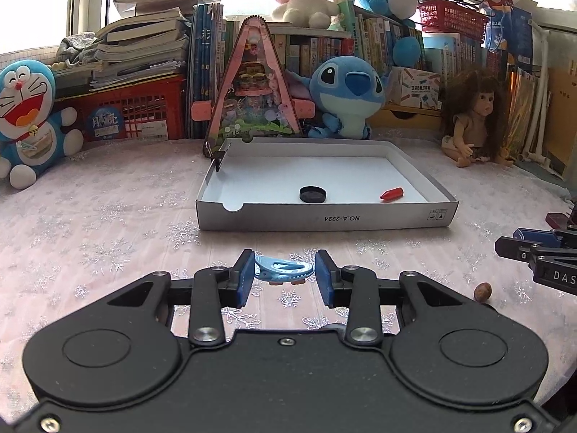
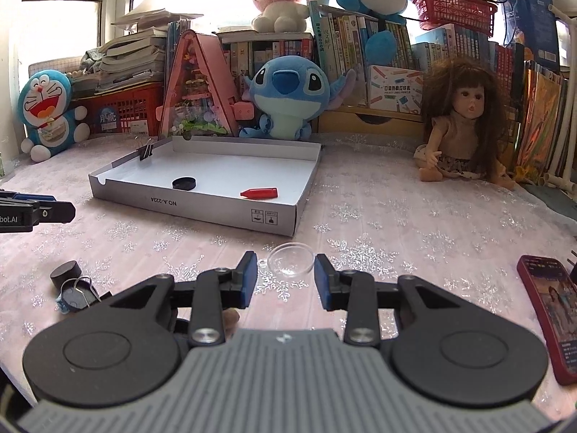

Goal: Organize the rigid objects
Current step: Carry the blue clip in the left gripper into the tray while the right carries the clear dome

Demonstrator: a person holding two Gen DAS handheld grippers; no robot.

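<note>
Home bedroom or study corner, plush toys (image 1: 346, 97), a doll (image 2: 465, 122), crammed bookshelves (image 2: 360, 39), snowflake tablecloth (image 1: 108, 216)

You are seeing "NO.A-2224" printed upside down on the box tray's (image 1: 326, 218) front wall. The right gripper (image 1: 523, 249) is showing "DAS", the left gripper (image 2: 54, 213) "bot.AI".

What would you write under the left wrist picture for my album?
Left gripper fingers pinch a blue hair clip before a tray holding a black cap and red crayon.
</note>
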